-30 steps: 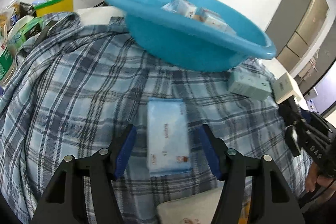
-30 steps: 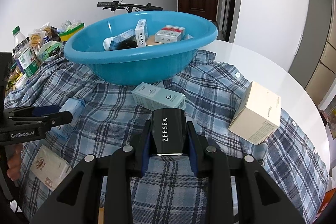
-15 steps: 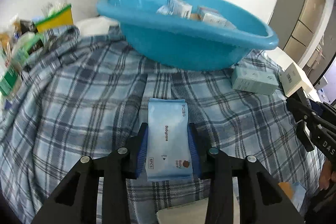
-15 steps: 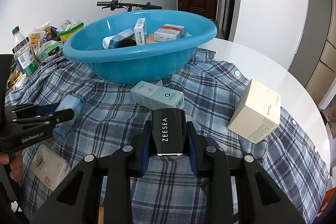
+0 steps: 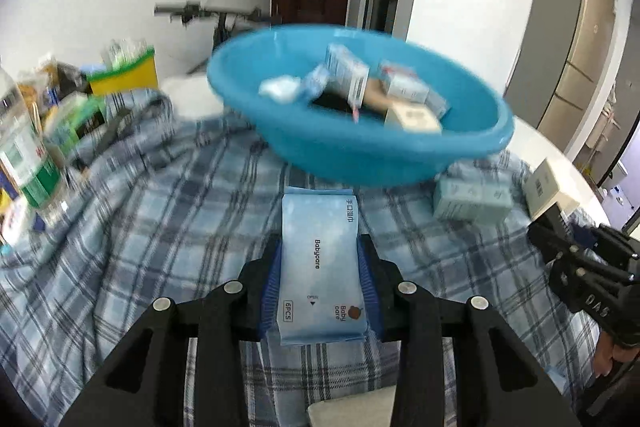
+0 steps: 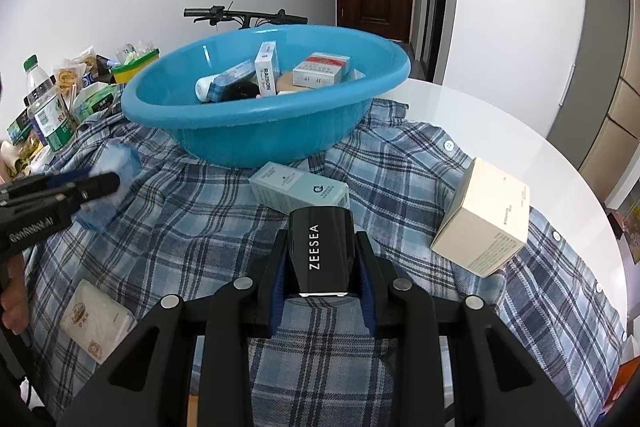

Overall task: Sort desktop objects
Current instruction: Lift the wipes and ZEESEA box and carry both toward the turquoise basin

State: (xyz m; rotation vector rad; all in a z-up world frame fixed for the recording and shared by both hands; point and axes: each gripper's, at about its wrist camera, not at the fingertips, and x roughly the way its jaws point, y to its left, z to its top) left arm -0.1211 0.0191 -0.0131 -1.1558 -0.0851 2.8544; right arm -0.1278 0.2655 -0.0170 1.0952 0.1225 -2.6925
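The left gripper (image 5: pixel 320 283) has its fingers clenched on the blue wipes pack (image 5: pixel 318 267), lifted just clear of the plaid shirt (image 5: pixel 160 227). The right gripper (image 6: pixel 322 267) grips the black ZEESEA box (image 6: pixel 322 251) low over the same shirt. The step in hand is carrying; next, I judge, each load must go up over the rim of the blue basin (image 6: pixel 248 131) and be released. On the counter (image 6: pixel 500 119) three loose things remain: one pale green carton (image 6: pixel 300 187), one cream box (image 6: pixel 484 223), one white packet (image 6: pixel 96 319).
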